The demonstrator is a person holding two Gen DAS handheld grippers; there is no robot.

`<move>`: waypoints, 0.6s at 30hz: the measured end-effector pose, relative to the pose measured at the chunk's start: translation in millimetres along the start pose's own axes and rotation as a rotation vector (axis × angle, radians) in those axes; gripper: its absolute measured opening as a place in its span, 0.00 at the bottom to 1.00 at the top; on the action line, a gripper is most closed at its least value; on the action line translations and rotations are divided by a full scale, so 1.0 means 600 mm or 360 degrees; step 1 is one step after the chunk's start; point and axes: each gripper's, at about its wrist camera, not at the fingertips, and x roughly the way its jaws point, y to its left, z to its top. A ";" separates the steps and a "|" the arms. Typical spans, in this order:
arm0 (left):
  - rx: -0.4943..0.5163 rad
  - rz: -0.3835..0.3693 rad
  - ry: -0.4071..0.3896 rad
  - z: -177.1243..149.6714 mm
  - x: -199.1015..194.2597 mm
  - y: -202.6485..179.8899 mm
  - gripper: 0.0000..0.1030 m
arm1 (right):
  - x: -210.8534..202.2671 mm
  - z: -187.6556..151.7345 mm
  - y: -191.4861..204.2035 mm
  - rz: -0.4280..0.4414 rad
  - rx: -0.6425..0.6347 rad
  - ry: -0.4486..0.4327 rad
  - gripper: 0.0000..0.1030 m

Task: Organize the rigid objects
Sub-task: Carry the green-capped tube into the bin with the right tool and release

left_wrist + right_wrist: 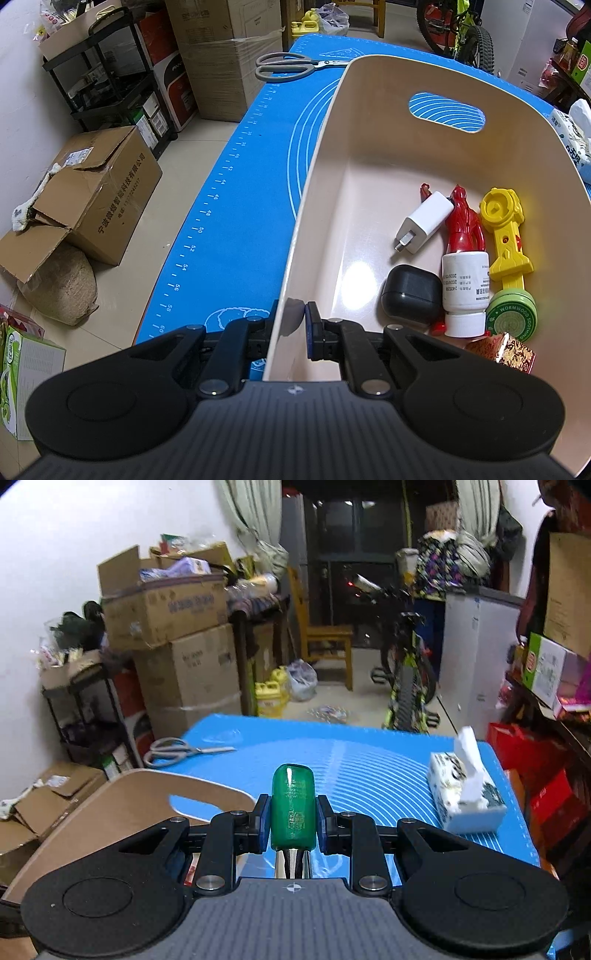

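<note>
Scissors (pixel 291 64) lay on the far end of the blue mat (pixel 236 206) in my left wrist view, well apart from the beige bin (pixel 321 177). My left gripper (pixel 291 325) was clamped on the bin's near wall, one pad outside and one inside, with almost no gap between them. Inside the bin sat a cluster of things toward the right side: a white charger plug (pixel 424 221), a red figure (pixel 463 221) just beside it, a yellow toy (pixel 506 236) further right, a black rounded case (pixel 412 295), a white bottle (pixel 465 291) lying against the case, a round green tin (pixel 511 317) and a patterned red box (pixel 506 350) (half hidden at the bin's near corner). A tissue pack (pixel 578 136) showed past the bin's right rim.

From my right wrist view, my right gripper (pixel 291 823) held a green-handled tool (pixel 293 805), its pads pressed on both sides of the handle and a shiny metal shaft running back toward the camera (what its tip was, I could not tell). The gripper hung above the mat (pixel 369 768), with the bin's (pixel 147 797) handle wall low to the left. The scissors (pixel 177 751) lay at the mat's far left corner, and the tissue pack (pixel 469 794) stood on the right with a sheet sticking up. Cardboard boxes (pixel 177 627) and a bicycle (pixel 406 679) filled the room behind.
</note>
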 end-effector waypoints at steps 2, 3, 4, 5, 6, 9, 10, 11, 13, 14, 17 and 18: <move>0.0000 0.0000 0.0000 0.000 0.000 0.001 0.13 | -0.007 0.006 0.013 0.0025 -0.0015 -0.0014 0.33; 0.0000 0.0000 0.0000 0.000 0.000 0.000 0.13 | -0.009 0.007 0.019 0.0034 -0.0021 -0.0017 0.33; 0.0000 0.0000 0.0000 0.000 0.000 0.000 0.13 | -0.011 0.009 0.026 0.0045 -0.0027 -0.0016 0.33; 0.0000 0.0000 0.0000 0.000 0.000 0.000 0.13 | -0.011 0.009 0.031 0.0056 -0.0032 -0.0013 0.33; 0.0000 0.0000 0.0000 0.000 0.000 0.000 0.13 | -0.012 0.009 0.038 0.0065 -0.0037 -0.0009 0.33; 0.0000 0.0000 0.0000 0.000 0.000 0.000 0.13 | -0.007 0.004 0.061 0.0099 -0.0070 0.0022 0.33; 0.0000 0.0000 -0.0001 0.000 0.000 0.000 0.13 | -0.004 0.000 0.071 0.0111 -0.0086 0.0039 0.33; 0.0000 0.0000 0.0000 0.000 0.000 0.000 0.13 | -0.002 -0.005 0.080 0.0124 -0.0102 0.0055 0.33; 0.0000 0.0000 -0.0001 0.000 0.000 -0.001 0.13 | 0.002 -0.012 0.098 0.0147 -0.0137 0.0077 0.33; 0.0001 0.0000 -0.0001 0.000 0.000 -0.001 0.13 | 0.005 -0.016 0.110 0.0162 -0.0165 0.0091 0.32; 0.0001 0.0001 -0.0001 -0.001 0.000 -0.001 0.13 | 0.014 -0.029 0.140 0.0184 -0.0241 0.0133 0.32; 0.0001 0.0002 -0.0001 0.000 -0.001 0.000 0.13 | 0.019 -0.034 0.149 0.0193 -0.0261 0.0154 0.32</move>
